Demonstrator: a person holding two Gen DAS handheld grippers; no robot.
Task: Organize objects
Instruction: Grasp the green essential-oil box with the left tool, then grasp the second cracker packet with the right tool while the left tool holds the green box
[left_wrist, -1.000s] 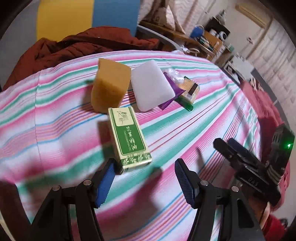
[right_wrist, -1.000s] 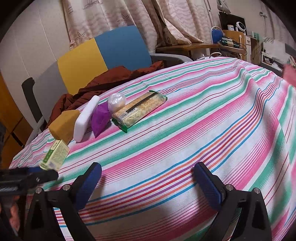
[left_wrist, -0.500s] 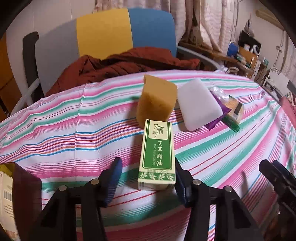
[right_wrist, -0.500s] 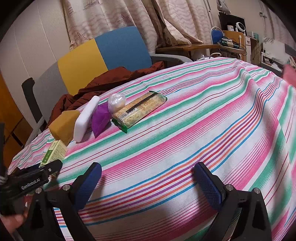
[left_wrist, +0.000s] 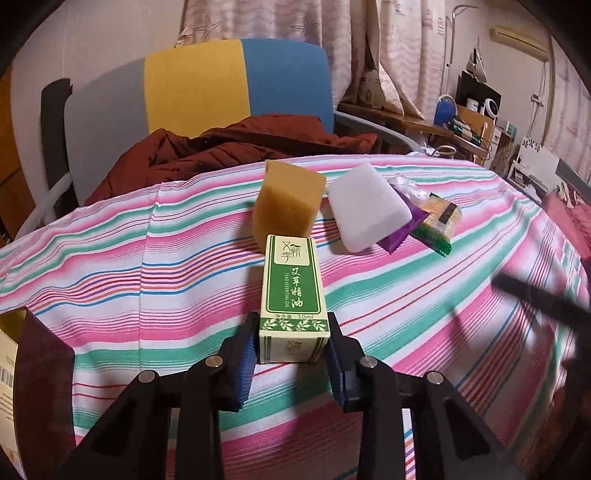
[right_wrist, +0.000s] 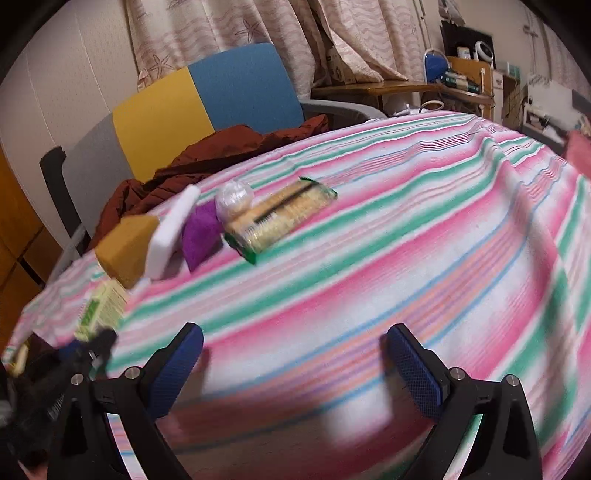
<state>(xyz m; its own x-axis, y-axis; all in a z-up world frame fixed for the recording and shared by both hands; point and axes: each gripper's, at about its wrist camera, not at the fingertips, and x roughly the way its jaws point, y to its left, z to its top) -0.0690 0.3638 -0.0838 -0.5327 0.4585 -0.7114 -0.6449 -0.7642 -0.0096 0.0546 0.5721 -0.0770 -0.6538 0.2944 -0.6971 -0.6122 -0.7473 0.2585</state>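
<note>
The left gripper (left_wrist: 291, 350) had its blue-padded fingers (left_wrist: 245, 354) clamped on the near end of the green essential-oil box (left_wrist: 291, 291), which lay lengthwise on the striped surface (left_wrist: 110, 266), pointing straight away from the fingers. Just past the box's far end stood a yellow sponge (left_wrist: 286, 199), touching or nearly so; to its right lay a white sponge (left_wrist: 365, 210), a purple sachet (left_wrist: 404, 229) and a cracker packet (left_wrist: 437, 221). The right gripper (right_wrist: 291, 373) hung released over bare cloth, holding nothing, the row of items up ahead to its left.

Since only the box's end was pinched, the grip looked shallow: a straight, slow lift would probably keep the carton from pivoting downward. Lifting before pushing forward should spare the yellow sponge a knock. Squeezing lightly seemed wise, as thin cardboard probably dents.
</note>
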